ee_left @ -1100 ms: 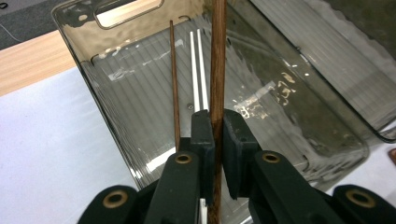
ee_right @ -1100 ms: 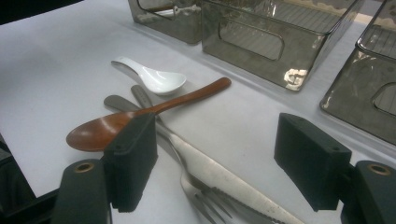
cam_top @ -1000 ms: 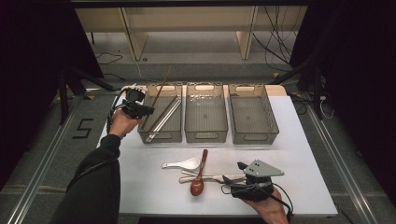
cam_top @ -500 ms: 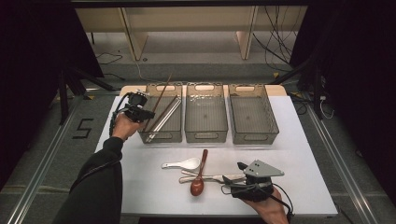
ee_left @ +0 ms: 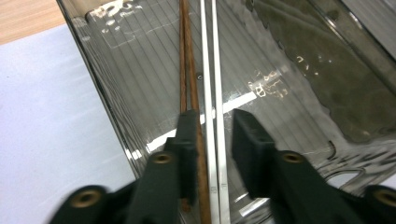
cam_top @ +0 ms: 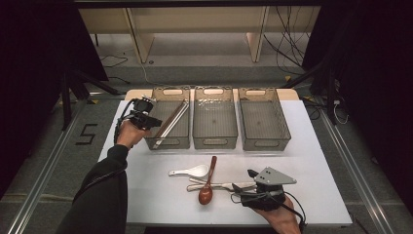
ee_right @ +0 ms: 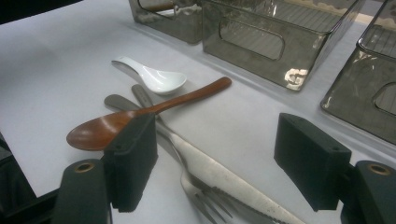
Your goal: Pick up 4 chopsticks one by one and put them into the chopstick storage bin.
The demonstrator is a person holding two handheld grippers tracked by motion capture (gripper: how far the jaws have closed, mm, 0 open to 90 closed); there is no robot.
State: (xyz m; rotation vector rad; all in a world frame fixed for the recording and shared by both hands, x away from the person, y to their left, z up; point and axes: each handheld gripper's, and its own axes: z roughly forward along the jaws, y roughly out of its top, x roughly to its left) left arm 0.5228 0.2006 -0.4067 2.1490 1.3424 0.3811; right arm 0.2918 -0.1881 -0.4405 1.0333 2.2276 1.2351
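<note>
Change since earlier: left claw (cam_top: 155, 120) has drifted slightly toward the leftmost bin, and its jaws have just been opening; the right claw has kept its place.

High view, left claw: it sits at centre left of the frame, over the left rim of the leftmost bin (cam_top: 168, 144), held by the left hand (cam_top: 129, 132).

High view, chopsticks: a brown pair (cam_top: 171, 118) and a metal pair (cam_top: 176, 119) lie slanted inside that leftmost bin, side by side.

High view, other bins: the middle bin (cam_top: 215, 142) and the right bin (cam_top: 265, 145) stand in a row beside it on the white surface (cam_top: 316, 161).

High view, right claw: right claw (cam_top: 243, 181) rests at lower right of the frame, pointing left at the cutlery.

High view, cutlery: a white soup spoon (cam_top: 189, 171), a brown wooden spoon (cam_top: 208, 184) and a knife (cam_top: 214, 185) lie at lower centre.

Left gripper view: jaws stand parted at bottom centre; the wooden chopsticks (ee_left: 186, 70) pass by the left jaw, the metal chopsticks (ee_left: 211, 84) run through the gap, and the pads press on neither.

Right gripper view: jaws spread wide, nothing pinched; the wooden spoon (ee_right: 140, 113) crosses a knife (ee_right: 224, 177) and a fork (ee_right: 198, 189) at centre, with the soup spoon (ee_right: 152, 77) above them.
</note>
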